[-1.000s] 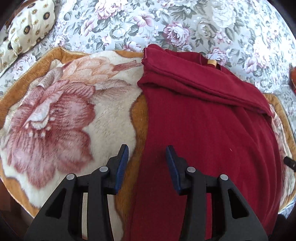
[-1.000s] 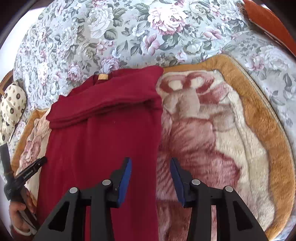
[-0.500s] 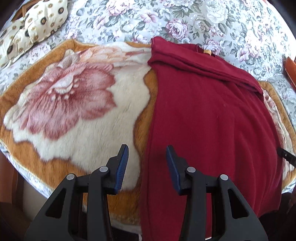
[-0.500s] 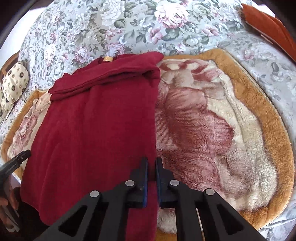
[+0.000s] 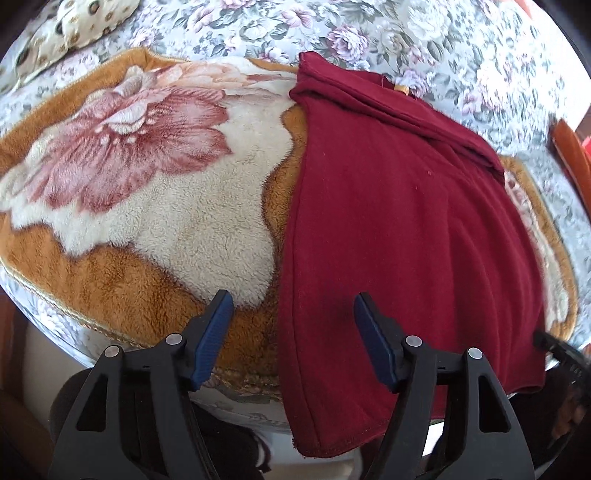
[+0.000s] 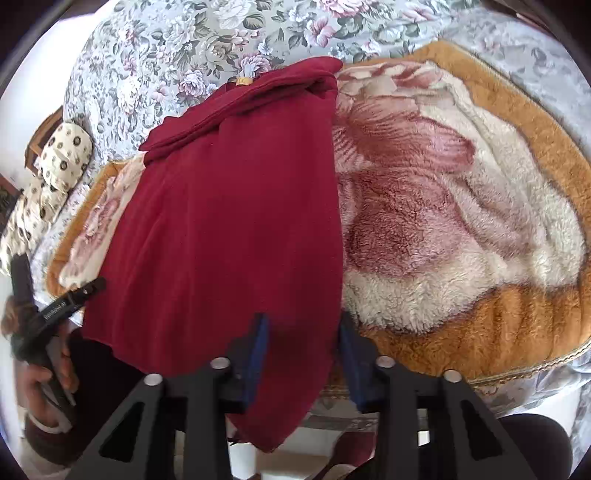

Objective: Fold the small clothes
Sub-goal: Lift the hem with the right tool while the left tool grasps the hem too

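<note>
A dark red garment (image 5: pixel 388 221) lies lengthwise on a plush flowered blanket (image 5: pixel 166 221), its folded top end far from me and its hem hanging over the near edge. My left gripper (image 5: pixel 292 297) straddles the garment's left edge near the hem, jaws wide and opening, pads clear of the cloth. In the right wrist view the same garment (image 6: pixel 229 221) runs down between the jaws of my right gripper (image 6: pixel 303 319), which straddles its right edge; those jaws are opening and stand apart. The left gripper (image 6: pixel 66 306) shows there in a hand at the far left.
The blanket (image 6: pixel 461 221) lies on a floral bedsheet (image 5: pixel 332 29). A spotted cream pillow (image 6: pixel 55 166) sits at the far left. An orange-brown object (image 5: pixel 569 147) is at the right edge. The bed's near edge drops off just under both grippers.
Both grippers have drawn back toward the near edge and the hem. The left jaws have widened. The right jaws closed to a narrow gap half a second ago and now stand apart again.
</note>
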Motion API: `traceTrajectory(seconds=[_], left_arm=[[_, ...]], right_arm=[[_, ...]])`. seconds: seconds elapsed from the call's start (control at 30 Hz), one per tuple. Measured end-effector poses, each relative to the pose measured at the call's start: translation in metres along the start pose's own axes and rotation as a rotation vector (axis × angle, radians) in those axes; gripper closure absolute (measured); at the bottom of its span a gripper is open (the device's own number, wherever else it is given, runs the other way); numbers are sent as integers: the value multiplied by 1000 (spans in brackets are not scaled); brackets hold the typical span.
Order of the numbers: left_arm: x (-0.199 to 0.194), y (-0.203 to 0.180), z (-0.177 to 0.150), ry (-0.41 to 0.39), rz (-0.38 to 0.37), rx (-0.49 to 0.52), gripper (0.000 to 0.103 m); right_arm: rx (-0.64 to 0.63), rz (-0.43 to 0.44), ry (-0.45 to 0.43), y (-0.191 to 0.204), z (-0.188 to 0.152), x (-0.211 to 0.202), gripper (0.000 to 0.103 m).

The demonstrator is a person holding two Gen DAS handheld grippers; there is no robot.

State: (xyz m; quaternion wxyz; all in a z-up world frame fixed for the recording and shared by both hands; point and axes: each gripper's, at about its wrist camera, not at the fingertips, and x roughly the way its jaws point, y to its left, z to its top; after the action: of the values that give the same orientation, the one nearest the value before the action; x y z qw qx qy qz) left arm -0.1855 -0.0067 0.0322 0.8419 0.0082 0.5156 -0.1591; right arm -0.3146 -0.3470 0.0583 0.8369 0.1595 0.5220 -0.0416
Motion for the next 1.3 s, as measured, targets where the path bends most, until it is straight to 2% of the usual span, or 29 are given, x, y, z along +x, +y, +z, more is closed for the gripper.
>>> traceTrajectory(seconds=[0.07,0.1,0.13,0.23,0.3,0.33,0.37,0.43,0.63,0.9,0.93,0.97,1.0,1.03,1.1,1.13,1.17,1.23,1.3], left_arm=[[0,-3,-3,3,10,32,35],[1,-2,-4,0,13,38,34],[2,-2,-6,-3,16,40,33],[3,-4,-9,-7,30,50,32],[3,-4,-9,-1,32,58,28],[4,-4,-9,2,25,56,27],[4,-3,-9,3,20,51,25],[4,-4,-10,2,27,49,25],[3,-5,-12,11,33,47,25],[1,-7,-19,16,18,36,25],[1,-7,-20,16,4,37,25],[1,-8,-20,15,-3,39,30],[0,-10,-21,11,-4,48,41],[-1,-11,-21,7,-8,59,49],[-4,-10,-20,7,-38,54,86],[-5,-8,-19,18,-90,37,97],[-5,-6,-18,40,-132,18,97],[-7,-7,-15,48,-134,23,97],[-11,-4,-11,62,-186,-6,97]], right_arm=[[0,21,-33,-1,1,-13,95],[10,4,-43,-6,1,-16,95],[26,-17,-41,-13,1,-16,95],[93,26,1,-23,-3,-5,95],[106,39,-15,-22,-6,-7,93],[123,62,-15,-21,-7,-7,88],[145,97,-6,-24,-9,-7,75],[174,153,23,-25,-14,-6,63],[153,175,43,-12,-28,-5,63],[178,182,46,-8,-28,5,63],[178,184,42,-8,-28,4,67],[167,180,34,-7,-27,3,80],[160,177,25,-7,-27,1,88],[163,186,12,-7,-26,-2,95],[164,219,-9,-5,-24,-7,95],[153,228,-20,-2,-22,-11,95],[143,239,-29,0,-20,-15,95],[125,280,-54,6,-13,-25,95],[116,325,-85,9,-3,-36,95]])
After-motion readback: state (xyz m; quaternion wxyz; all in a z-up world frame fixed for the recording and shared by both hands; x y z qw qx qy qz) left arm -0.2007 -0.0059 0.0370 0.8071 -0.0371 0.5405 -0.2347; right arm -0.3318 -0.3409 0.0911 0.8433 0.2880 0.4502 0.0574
